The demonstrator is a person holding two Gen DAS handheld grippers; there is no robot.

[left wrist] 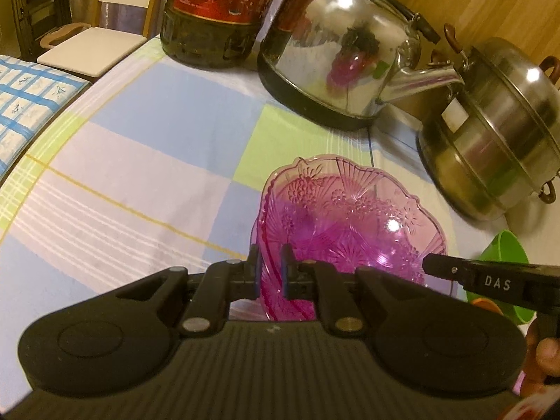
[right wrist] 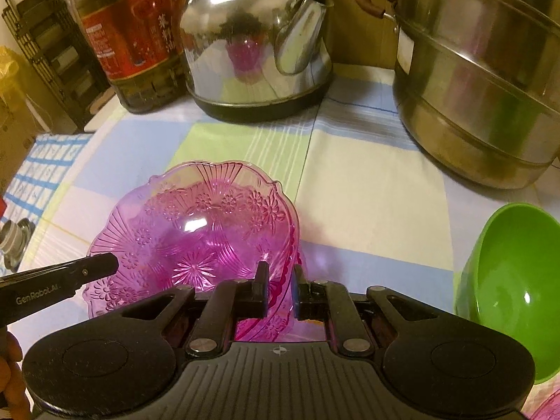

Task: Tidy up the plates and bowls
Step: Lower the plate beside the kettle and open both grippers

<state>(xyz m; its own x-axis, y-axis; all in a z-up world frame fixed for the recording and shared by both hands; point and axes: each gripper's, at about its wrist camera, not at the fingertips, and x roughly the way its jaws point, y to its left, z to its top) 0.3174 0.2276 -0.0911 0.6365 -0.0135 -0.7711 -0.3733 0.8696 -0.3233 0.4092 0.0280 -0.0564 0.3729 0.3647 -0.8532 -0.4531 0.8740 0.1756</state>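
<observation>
A clear pink plastic bowl with a flower pattern [left wrist: 350, 217] [right wrist: 196, 231] is held tilted over the checked tablecloth [left wrist: 140, 147]. My left gripper [left wrist: 271, 273] is shut on its left rim. My right gripper [right wrist: 280, 290] is shut on its right rim. Each gripper shows in the other's view, the right one [left wrist: 455, 273] and the left one [right wrist: 87, 269]. A green bowl [right wrist: 511, 280] stands on its side to the right of the pink bowl, also in the left wrist view [left wrist: 504, 252].
A steel kettle [left wrist: 343, 56] [right wrist: 259, 42], a big steel steamer pot [left wrist: 497, 133] [right wrist: 483, 70] and an oil bottle [left wrist: 217, 10] [right wrist: 129, 35] stand along the back. A chair [left wrist: 94, 45] is beyond the table's left edge. Another pink dish edge [right wrist: 549, 406] shows at bottom right.
</observation>
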